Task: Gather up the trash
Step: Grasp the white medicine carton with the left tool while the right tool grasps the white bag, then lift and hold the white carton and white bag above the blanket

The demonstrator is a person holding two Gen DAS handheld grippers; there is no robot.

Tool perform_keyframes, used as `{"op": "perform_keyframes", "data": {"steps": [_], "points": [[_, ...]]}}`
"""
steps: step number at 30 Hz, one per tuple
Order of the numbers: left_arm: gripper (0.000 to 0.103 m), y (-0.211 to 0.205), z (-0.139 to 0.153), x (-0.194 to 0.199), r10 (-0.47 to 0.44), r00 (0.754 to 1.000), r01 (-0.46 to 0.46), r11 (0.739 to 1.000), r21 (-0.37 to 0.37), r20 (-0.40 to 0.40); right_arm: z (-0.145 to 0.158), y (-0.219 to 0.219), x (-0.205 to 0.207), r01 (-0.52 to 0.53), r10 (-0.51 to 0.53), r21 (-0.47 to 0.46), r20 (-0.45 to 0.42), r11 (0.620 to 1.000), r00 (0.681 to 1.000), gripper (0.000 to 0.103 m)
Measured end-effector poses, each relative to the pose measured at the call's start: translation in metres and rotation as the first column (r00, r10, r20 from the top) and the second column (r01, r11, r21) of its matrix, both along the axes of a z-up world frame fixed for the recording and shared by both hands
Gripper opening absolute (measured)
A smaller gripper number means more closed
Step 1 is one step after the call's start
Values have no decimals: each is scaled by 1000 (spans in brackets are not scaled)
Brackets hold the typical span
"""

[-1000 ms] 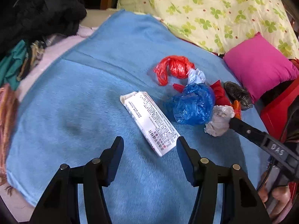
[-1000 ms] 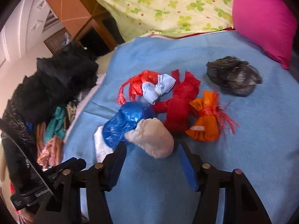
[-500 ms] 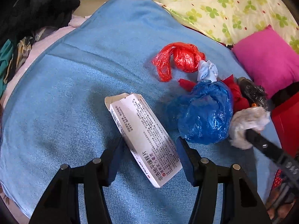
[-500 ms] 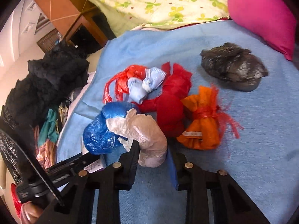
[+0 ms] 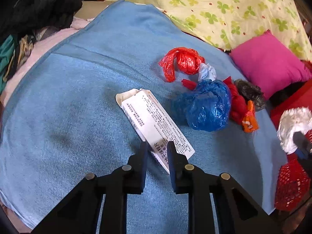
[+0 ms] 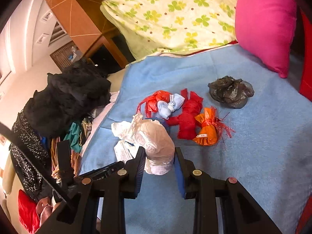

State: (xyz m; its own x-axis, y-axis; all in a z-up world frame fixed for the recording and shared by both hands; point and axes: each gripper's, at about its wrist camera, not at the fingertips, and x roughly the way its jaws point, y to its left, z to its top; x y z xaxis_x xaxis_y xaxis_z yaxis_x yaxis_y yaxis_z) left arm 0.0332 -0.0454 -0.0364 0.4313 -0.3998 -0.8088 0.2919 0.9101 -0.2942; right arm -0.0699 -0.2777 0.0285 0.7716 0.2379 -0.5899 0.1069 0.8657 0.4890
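Observation:
A long white printed box (image 5: 154,122) lies on the blue blanket (image 5: 68,107). My left gripper (image 5: 157,150) is closing on the box's near end, and its pads press on it. My right gripper (image 6: 159,156) is shut on a crumpled white plastic bag (image 6: 154,138), held clear of the blanket. Still lying there are a blue bag (image 5: 208,105), a red-orange bag (image 5: 183,60), a pale blue wad (image 6: 171,107), a red bundle (image 6: 189,120), an orange bundle (image 6: 206,132) and a dark grey bag (image 6: 230,91).
A pink cushion (image 5: 269,64) and a clover-print quilt (image 5: 234,9) lie behind the trash. Dark clothes (image 6: 68,97) are piled at the blanket's left edge. A red mesh thing (image 5: 292,185) sits at the right edge, below the held bag.
The left gripper moved up to the box and closed on its near end. The right gripper closed on the white bag and lifted it off the blanket, away from the blue bag.

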Motion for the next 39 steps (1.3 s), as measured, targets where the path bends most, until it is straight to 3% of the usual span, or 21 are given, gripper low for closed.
{"op": "perform_keyframes", "data": {"steps": [3, 5, 10, 14, 18, 19, 21, 29, 39], "points": [[24, 3, -1, 2, 31, 999, -31, 999, -27, -23, 1, 0, -2, 3, -3, -3, -3, 1000, 1000, 31], [40, 0, -1, 4, 38, 999, -39, 999, -34, -36, 1, 0, -1, 3, -3, -4, -6, 1000, 1000, 31], [63, -23, -1, 5, 44, 999, -44, 999, 6, -19, -8, -7, 4, 17, -16, 8, -34, 1000, 999, 31], [64, -37, -7, 10, 76, 997, -75, 997, 33, -25, -11, -11, 6, 21, -21, 8, -42, 1000, 999, 31], [64, -47, -11, 11, 102, 995, -104, 991, 82, 20, -11, -13, 4, 18, -18, 3, -41, 1000, 999, 31], [57, -49, -11, 10, 103, 994, -107, 989, 100, 36, -10, -14, 4, 19, -19, 2, -41, 1000, 999, 31], [53, -51, -11, 8, 91, 994, -96, 989, 116, 54, -8, -16, 1, 23, -23, -1, -36, 1000, 999, 31], [48, -38, -4, 3, 56, 997, -61, 994, 85, 54, 2, -24, -12, 46, -46, -3, -8, 999, 999, 31], [48, -6, 35, -10, 60, 977, -80, 992, 93, 205, 26, -30, -34, 71, -69, -36, 60, 997, 996, 31]]}}
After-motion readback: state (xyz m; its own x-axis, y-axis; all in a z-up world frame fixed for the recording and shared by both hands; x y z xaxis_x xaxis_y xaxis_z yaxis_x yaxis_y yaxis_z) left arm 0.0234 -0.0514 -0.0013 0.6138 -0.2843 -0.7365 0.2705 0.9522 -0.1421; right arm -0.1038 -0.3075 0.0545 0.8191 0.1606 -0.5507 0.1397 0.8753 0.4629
